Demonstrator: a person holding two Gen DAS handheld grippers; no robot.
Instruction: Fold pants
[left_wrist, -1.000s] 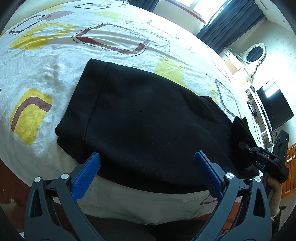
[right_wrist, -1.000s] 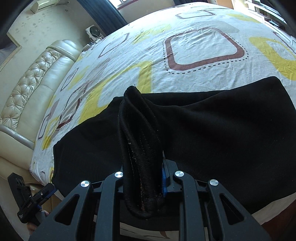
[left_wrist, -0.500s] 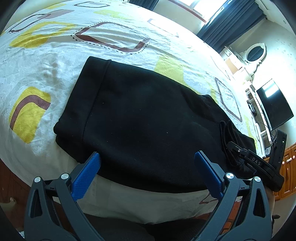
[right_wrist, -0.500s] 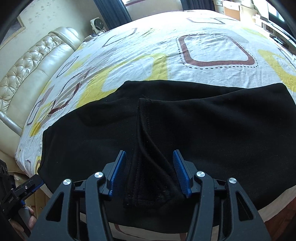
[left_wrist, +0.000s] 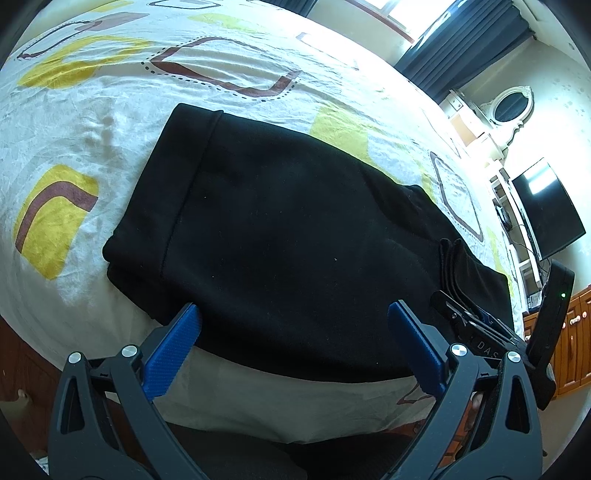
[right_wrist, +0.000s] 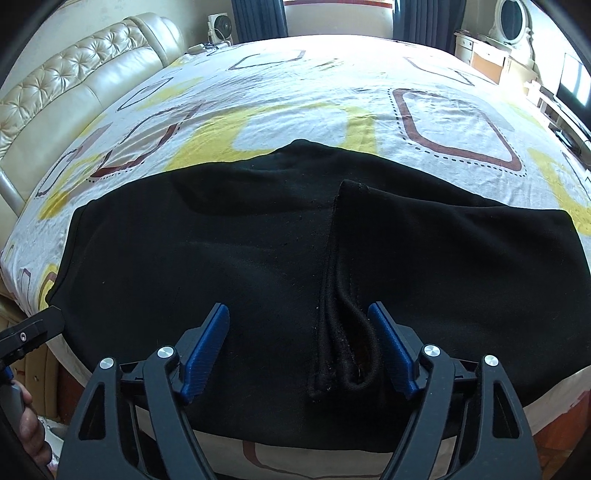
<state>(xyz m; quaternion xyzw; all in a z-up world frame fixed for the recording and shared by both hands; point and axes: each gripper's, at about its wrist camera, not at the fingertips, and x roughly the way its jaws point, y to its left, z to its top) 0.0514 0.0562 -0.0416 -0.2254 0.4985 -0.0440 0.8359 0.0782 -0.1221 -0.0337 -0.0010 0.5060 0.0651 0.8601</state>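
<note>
Sunlight from a window washes over a wide bed (right_wrist: 332, 85) whose white sheet (left_wrist: 92, 122) is creased and printed with yellow patches and brown rounded squares edged with dots. At the bed's left end in the right wrist view stands a tufted cream headboard (right_wrist: 66, 81); dark blue curtains (left_wrist: 469, 44) hang beyond the far side. Off to the right of the left gripper (left_wrist: 295, 328) are a wall-mounted TV (left_wrist: 546, 210), an oval white-framed mirror (left_wrist: 511, 105) and orange wooden cabinets (left_wrist: 572, 332).

Black pants (left_wrist: 295, 236) lie folded flat on the sheet near the bed's near edge, just ahead of both grippers, and stretch across most of each view. One hemmed end lies ahead and to the left of the left gripper. On top of the pants, a bunched ridge of doubled fabric (right_wrist: 343, 325) runs away from the right gripper (right_wrist: 299, 332), its near end lying against the inside of that gripper's right blue finger (right_wrist: 391, 354).

The left gripper is spread wide, its blue fingers (left_wrist: 173, 350) hovering at the near edge of the pants with nothing between them. The right gripper is also spread apart, not clamping the fabric; the pants lie loose beneath it. A bare hand (right_wrist: 33, 435) shows at the lower left of the right wrist view, holding the other gripper's handle.
</note>
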